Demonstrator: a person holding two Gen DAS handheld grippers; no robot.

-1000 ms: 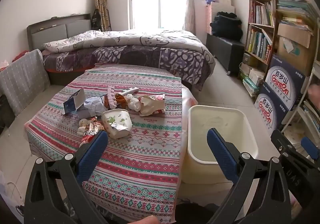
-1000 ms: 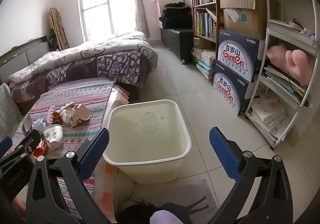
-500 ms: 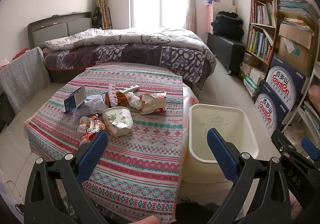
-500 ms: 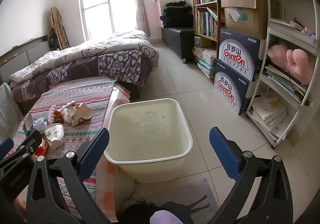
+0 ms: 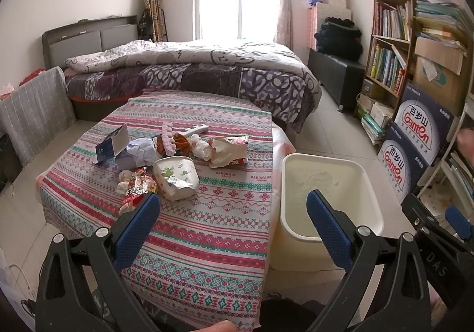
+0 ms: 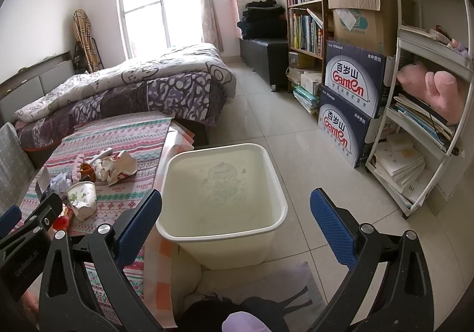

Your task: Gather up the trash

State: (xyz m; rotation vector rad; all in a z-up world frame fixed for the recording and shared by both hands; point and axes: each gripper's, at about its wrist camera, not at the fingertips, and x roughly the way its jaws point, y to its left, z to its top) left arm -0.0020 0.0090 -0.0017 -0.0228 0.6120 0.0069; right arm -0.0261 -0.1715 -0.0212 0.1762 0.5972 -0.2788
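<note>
A heap of trash lies on the table with the striped cloth (image 5: 207,231): a crushed paper cup (image 5: 177,177), a red snack wrapper (image 5: 134,187), a blue-white carton (image 5: 112,145), crumpled paper (image 5: 142,151) and a torn paper bag (image 5: 228,151). A cream bin (image 5: 328,192) stands on the floor right of the table; it is empty in the right wrist view (image 6: 222,183). My left gripper (image 5: 232,219) is open and empty, above the table's near edge. My right gripper (image 6: 235,219) is open and empty, above the bin.
A bed (image 5: 192,71) stands behind the table. Blue water boxes (image 6: 349,100), a bookshelf (image 6: 305,6) and a white rack (image 6: 429,112) line the right wall. A grey chair back (image 5: 32,112) is at the left. Tiled floor (image 6: 284,136) lies beyond the bin.
Both views have shifted slightly; the trash heap and bin appear a little nearer. Both grippers stay open and empty.
</note>
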